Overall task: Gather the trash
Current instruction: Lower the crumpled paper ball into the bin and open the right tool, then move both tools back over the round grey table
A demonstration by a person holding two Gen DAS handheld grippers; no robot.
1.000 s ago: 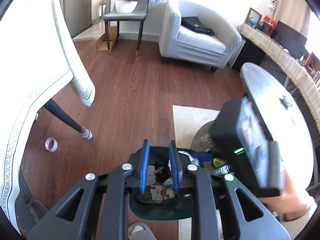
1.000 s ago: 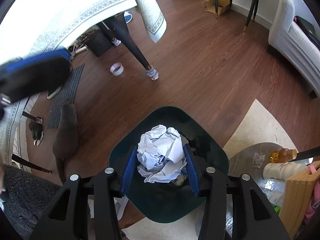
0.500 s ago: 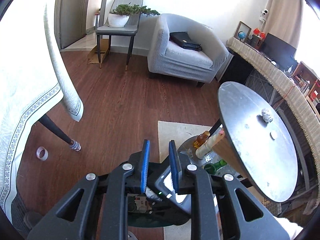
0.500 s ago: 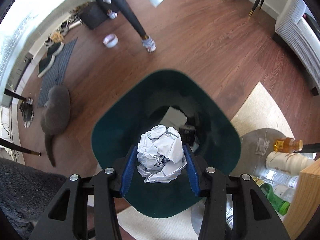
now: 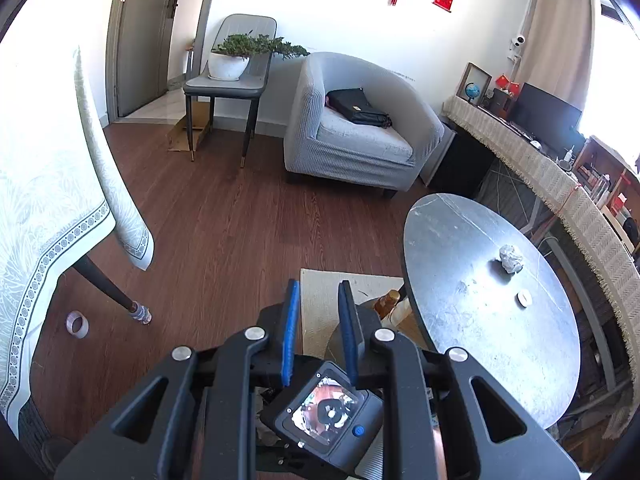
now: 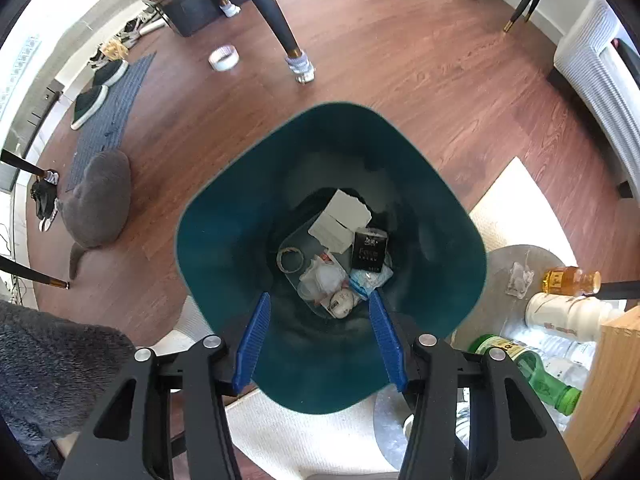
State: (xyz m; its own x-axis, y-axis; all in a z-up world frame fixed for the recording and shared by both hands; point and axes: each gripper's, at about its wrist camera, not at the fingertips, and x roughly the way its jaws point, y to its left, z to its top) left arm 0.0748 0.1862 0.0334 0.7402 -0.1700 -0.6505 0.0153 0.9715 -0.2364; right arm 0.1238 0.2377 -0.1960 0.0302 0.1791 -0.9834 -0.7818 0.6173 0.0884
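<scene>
My right gripper (image 6: 318, 300) is open and empty, held straight above the dark green trash bin (image 6: 224, 240). The bin holds several pieces of trash: white paper (image 6: 340, 220), a black box (image 6: 370, 250), a tape ring and wrappers. The paper ball I held is no longer between the fingers; I cannot pick it out in the bin. My left gripper (image 5: 318, 292) is open with a narrow gap and empty, raised above the floor. A crumpled paper ball (image 5: 510, 258) and a small white disc (image 5: 523, 299) lie on the round grey table (image 5: 460, 320).
A grey cat (image 6: 98, 200) lies on the wood floor left of the bin. Bottles (image 6: 568, 312) stand on a low shelf to the right. A tape roll (image 6: 224, 58) lies by a table leg (image 6: 296, 60). An armchair (image 5: 360, 140) stands beyond.
My right gripper opened and the crumpled paper ball left it above the bin. My left gripper rose and now looks toward the round table.
</scene>
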